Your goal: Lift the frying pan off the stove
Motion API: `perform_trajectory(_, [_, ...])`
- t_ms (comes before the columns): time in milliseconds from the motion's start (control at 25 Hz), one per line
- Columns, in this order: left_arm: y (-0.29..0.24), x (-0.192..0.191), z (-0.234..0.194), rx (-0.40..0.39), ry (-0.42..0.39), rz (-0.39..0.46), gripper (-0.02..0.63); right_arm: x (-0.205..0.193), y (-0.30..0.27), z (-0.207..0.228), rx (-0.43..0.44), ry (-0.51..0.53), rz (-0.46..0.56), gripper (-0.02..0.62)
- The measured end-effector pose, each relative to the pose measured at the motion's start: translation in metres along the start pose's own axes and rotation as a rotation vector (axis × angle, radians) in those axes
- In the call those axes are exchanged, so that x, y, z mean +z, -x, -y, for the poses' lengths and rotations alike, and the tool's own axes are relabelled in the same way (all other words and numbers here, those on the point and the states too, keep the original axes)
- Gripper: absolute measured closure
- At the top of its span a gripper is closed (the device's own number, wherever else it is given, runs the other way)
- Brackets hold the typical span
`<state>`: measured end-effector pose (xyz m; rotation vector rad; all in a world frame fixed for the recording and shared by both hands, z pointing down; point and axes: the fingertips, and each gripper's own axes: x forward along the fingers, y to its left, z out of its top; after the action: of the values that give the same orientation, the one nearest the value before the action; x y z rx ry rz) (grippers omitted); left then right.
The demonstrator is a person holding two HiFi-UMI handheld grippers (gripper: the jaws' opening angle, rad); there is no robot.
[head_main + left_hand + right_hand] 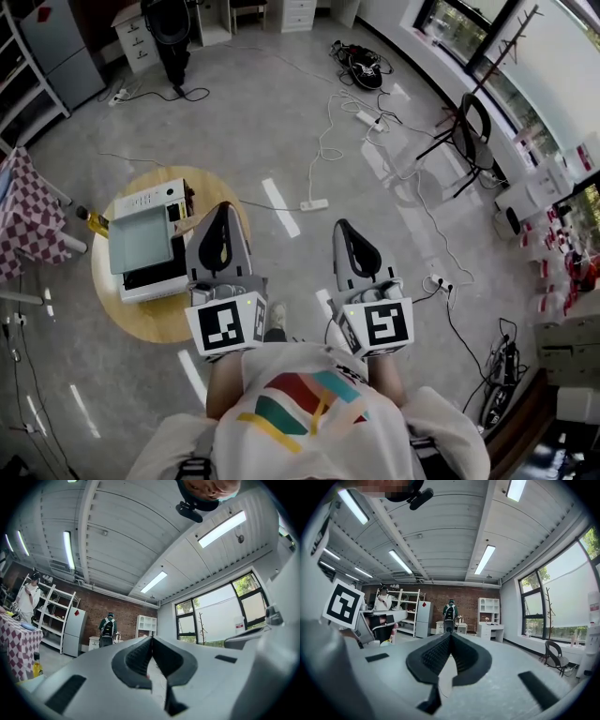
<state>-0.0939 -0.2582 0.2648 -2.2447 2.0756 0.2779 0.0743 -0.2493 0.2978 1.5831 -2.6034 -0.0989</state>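
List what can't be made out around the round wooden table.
Head view: the white appliance on the round table is too small; what sits on top is unclear.
Left gripper view: the left gripper itself hides most of the table.
Right gripper view: the left gripper blocks it.

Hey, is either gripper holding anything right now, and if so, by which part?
Nothing is held. The left gripper and the right gripper both have their jaws closed tip to tip, with nothing between them.
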Motion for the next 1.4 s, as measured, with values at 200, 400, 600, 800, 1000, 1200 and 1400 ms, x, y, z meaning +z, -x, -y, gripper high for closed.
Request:
perform_trajectory(200, [-0.044,-0.009,-0.021,0.002,-0.023,0.014,0.600,-0.004,-0.057,0.004,0.025,-0.009,-0.005,0.600])
perform_trajectory(400, [-0.078,-0.014,-0.034,0.009,-0.042,0.019,0.600,-0.007,-0.100,0.004,0.056,-0.038,-0.007,0.600])
perform_trajectory(600, [-0.101,-0.025,-0.026,0.020,-0.060,0.001,0.600,-0.015,-0.122,0.018,0.087,-0.049,-0.016,0.600])
perform_trajectory(800, [-0.125,-0.027,-0.024,0.094,-0.071,-0.002,0.600,-0.011,-0.151,0.035,0.179,-0.078,-0.005,0.600])
perform_trajectory(1000, [-0.139,-0.010,-0.032,0.222,-0.086,0.029,0.600,0.007,-0.177,0.045,0.301,-0.074,0.028,0.600])
perform_trajectory(1200, [-0.138,-0.009,-0.040,0.337,-0.115,0.037,0.600,0.009,-0.195,0.053,0.388,-0.086,0.046,0.600])
perform_trajectory(1400, [-0.124,-0.003,-0.054,0.441,-0.164,0.046,0.600,0.008,-0.210,0.042,0.484,-0.079,0.053,0.600])
